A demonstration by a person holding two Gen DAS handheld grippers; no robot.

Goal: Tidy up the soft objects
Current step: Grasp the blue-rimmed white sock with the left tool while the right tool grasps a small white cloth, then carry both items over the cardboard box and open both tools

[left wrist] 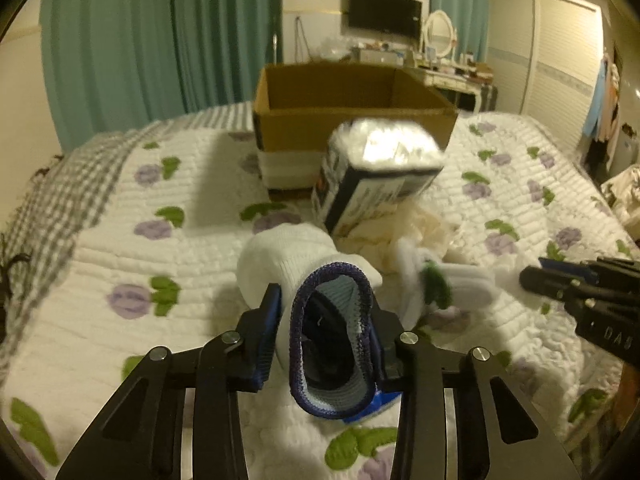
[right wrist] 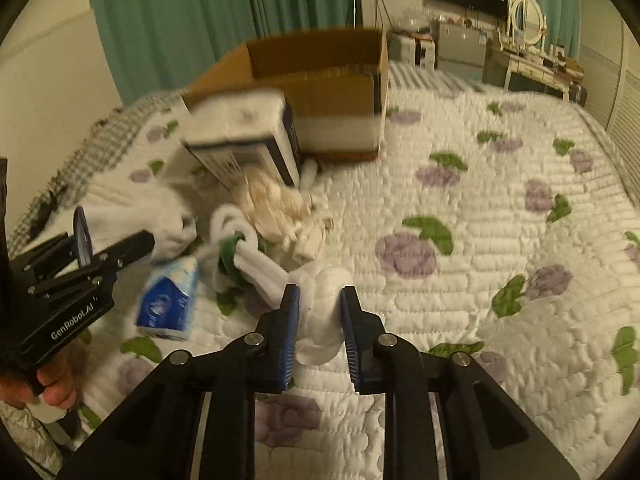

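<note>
My left gripper point(left wrist: 326, 316) is shut on a white sock with a navy cuff point(left wrist: 332, 340), held above the quilt; it also shows in the right wrist view point(right wrist: 136, 216). My right gripper point(right wrist: 320, 320) is shut on the end of a white fluffy towel with a green band point(right wrist: 248, 256), which also shows in the left wrist view point(left wrist: 436, 280). A dark tissue pack point(left wrist: 376, 172) leans tilted on a cream cloth point(left wrist: 404, 224) in front of an open cardboard box point(left wrist: 352, 120). A small blue tissue packet point(right wrist: 168, 304) lies on the quilt.
The bed has a white quilt with purple flowers point(right wrist: 480, 240). A grey checked blanket point(left wrist: 68, 184) lies at its left edge. Green curtains, a dresser with a mirror and a wall television stand behind the bed. A wardrobe is at the right.
</note>
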